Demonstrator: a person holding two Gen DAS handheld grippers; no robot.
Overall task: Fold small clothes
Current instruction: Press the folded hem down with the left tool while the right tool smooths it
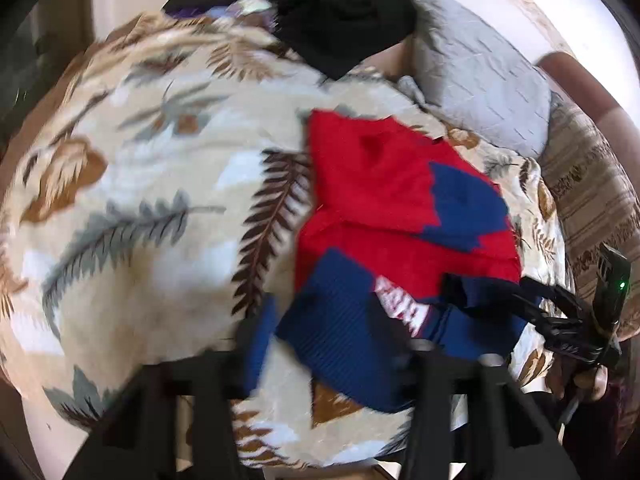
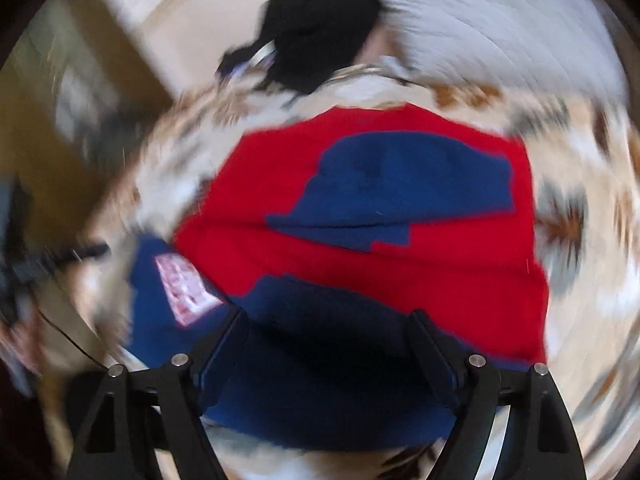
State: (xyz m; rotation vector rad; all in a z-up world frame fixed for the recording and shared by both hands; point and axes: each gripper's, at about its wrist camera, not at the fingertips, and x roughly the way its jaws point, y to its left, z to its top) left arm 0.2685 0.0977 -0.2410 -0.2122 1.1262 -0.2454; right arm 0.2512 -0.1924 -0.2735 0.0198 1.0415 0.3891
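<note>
Left wrist view: your left tongs point(image 1: 332, 356) stand apart over the near blue hem of the red and blue garment point(image 1: 400, 208), gripping nothing. Open leaf-print bedspread point(image 1: 140, 184) stretches left of them; the right tongs point(image 1: 476, 292) touch the garment's right edge.

Right wrist view: your right tongs point(image 2: 328, 332) are spread wide, blue cloth between them, unclamped. Blur smears every edge.

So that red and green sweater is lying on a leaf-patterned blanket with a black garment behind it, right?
Not quite: the sweater is red and blue, not green, as the right wrist view shows. It does lie on the leaf-patterned blanket with the black garment behind it.
</note>
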